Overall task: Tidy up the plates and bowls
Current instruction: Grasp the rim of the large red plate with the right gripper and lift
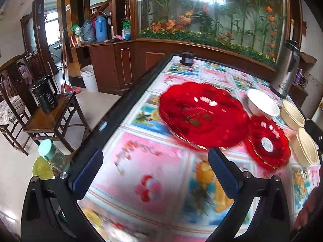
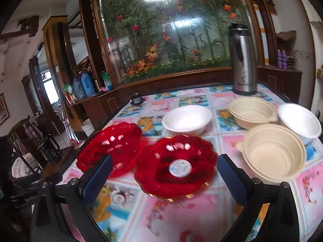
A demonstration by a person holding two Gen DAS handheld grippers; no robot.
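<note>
Between my left gripper's (image 1: 155,173) spread blue fingers (image 1: 88,173) I see only bare tablecloth (image 1: 141,161), pink and blue squares with flowers and fruit; the fingers stand wide apart and hold nothing. Just beyond the right fingertip lies the large red plate (image 1: 203,115), blurred. Further right of that finger sits the small red plate (image 1: 267,143) with a white round label at its middle, its edge just beside the large one. Past both, a white bowl (image 1: 262,103) looks tilted, though I cannot tell what it rests on. Two cream bowls (image 1: 292,113) (image 1: 306,149) lie far right of the fingers, and a steel flask (image 1: 286,70) stands behind them. Left of the left finger, off the table's edge, a wooden stool (image 1: 52,119) carries a dark jug (image 1: 44,94).

On the right wrist view, my right gripper (image 2: 163,179) is also wide open and empty. The small red plate (image 2: 175,167) with its label lies between the fingertips, just ahead of them. The large red plate (image 2: 111,145) sits behind the left finger, which partly hides it. Beyond the small plate is a white bowl (image 2: 186,121). Right of the right finger are two cream bowls (image 2: 274,153) (image 2: 252,111) and a second white bowl (image 2: 298,121), near one another. The steel flask (image 2: 243,60) stands farthest back.
</note>
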